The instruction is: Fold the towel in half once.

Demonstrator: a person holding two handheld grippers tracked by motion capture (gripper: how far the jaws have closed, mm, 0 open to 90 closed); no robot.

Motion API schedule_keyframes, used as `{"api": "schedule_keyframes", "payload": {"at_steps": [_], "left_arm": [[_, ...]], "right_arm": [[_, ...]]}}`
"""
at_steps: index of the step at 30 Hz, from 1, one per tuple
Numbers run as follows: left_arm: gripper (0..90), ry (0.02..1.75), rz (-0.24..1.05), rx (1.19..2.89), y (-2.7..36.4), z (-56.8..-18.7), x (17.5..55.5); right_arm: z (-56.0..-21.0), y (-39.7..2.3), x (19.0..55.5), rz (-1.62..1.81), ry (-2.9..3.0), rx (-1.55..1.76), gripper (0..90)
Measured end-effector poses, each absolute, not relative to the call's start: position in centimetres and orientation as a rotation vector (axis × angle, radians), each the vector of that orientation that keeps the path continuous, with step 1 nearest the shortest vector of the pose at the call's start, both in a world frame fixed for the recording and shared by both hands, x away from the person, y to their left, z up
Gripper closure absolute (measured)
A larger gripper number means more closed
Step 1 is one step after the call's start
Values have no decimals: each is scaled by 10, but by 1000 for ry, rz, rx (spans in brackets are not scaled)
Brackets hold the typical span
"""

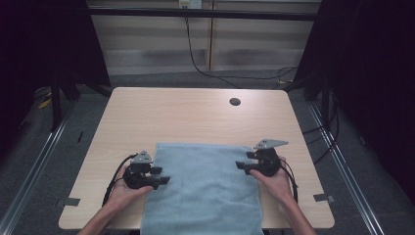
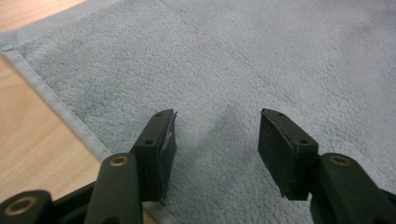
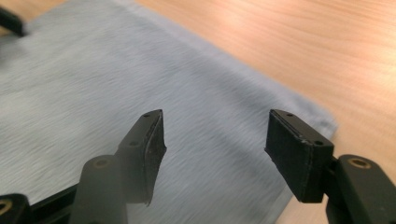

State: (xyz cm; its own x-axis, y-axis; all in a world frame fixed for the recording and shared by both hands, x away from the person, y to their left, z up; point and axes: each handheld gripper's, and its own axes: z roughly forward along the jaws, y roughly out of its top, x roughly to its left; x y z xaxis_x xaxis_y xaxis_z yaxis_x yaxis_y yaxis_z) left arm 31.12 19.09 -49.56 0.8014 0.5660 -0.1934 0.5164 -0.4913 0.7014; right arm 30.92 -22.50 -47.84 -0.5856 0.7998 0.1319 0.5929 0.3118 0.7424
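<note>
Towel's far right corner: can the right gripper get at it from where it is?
Probably yes. The right gripper hangs open over the towel near its right edge, the far right corner lies flat on bare table just ahead, and nothing stands between.

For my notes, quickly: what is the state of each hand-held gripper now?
Left hand-held gripper: open, holding nothing, over the towel.
Right hand-held gripper: open, holding nothing.

Light blue towel flat on table, overhanging the near edge
</note>
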Motion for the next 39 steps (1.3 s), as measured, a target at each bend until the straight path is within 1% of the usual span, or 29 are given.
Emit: {"api": "schedule_keyframes", "payload": {"at_steps": [2,4,6,11,12,14,15,16,17,20,23,26,29,31,34,36,39], "left_arm": [[434,790,80,2190,190,-494,312],[425,794,86,2175,190,-492,314],[421,806,93,2164,190,-490,315],[398,812,109,2137,188,-482,322],[398,814,113,2116,188,-479,324],[398,829,107,2110,188,-476,333],[397,839,124,2096,187,-475,338],[399,865,102,2056,187,-475,343],[404,881,84,2057,185,-474,350],[404,867,179,2100,177,-475,364],[403,888,214,2108,175,-483,380],[393,937,198,2099,180,-493,390],[382,964,210,2122,184,-503,396],[381,984,204,2105,187,-502,396],[346,970,230,2131,184,-502,393],[360,944,268,2153,183,-503,391],[354,940,264,2152,185,-503,389]], "right_arm": [[-483,-226,322,1160,2310,1283,363],[-489,-224,332,1084,2302,1288,360],[-496,-226,339,1082,2286,1314,366],[-507,-226,342,992,2272,1302,367],[-507,-225,342,984,2272,1298,407],[-506,-223,340,1002,2290,1277,568],[-505,-222,339,1013,2302,1267,648],[-504,-220,339,1026,2319,1266,716],[-504,-220,338,1035,2328,1269,757],[-505,-220,338,1071,2340,1284,825],[-505,-219,338,1067,2342,1280,838],[-505,-220,338,1070,2344,1279,839],[-505,-220,338,1075,2343,1288,838],[-505,-220,338,1073,2342,1282,837],[-505,-220,338,1075,2343,1286,834],[-505,-221,338,1085,2344,1289,833],[-505,-221,338,1086,2348,1286,833]]}}
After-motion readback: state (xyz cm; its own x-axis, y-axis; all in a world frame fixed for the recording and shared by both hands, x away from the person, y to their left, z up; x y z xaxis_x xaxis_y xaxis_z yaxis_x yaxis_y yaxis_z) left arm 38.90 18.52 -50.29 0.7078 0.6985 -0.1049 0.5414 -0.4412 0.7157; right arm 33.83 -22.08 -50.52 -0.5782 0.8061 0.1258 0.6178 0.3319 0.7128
